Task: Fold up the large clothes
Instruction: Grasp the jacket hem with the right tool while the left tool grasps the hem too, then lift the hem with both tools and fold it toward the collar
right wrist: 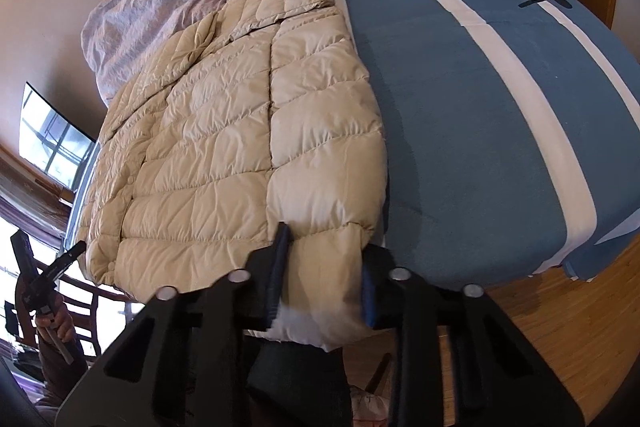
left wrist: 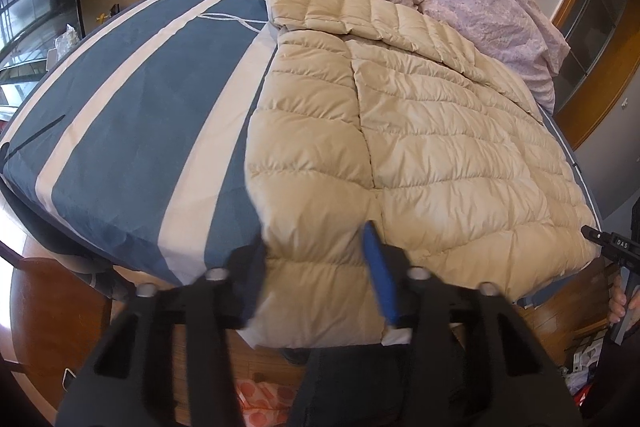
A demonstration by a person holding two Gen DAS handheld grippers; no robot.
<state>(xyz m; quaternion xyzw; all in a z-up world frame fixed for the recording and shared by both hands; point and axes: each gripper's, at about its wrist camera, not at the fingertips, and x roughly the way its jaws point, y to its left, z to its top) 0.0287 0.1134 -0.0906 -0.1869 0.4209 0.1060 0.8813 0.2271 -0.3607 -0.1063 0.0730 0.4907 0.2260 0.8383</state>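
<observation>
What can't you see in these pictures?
- Left wrist view: the left gripper is blurred, so it is unclear whether its jaws pinch the puffy jacket.
- Both views: the jacket's underside, hidden against the bed.
- Right wrist view: the person, cut off by the left edge; only a hand shows.
- Both views: the floor below the hem, mostly hidden by the gripper bodies.

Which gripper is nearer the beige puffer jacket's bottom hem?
Right, narrowly: the right gripper pinches the hem between its fingers. The left gripper also straddles that hem, but blur hides whether it presses.
</observation>
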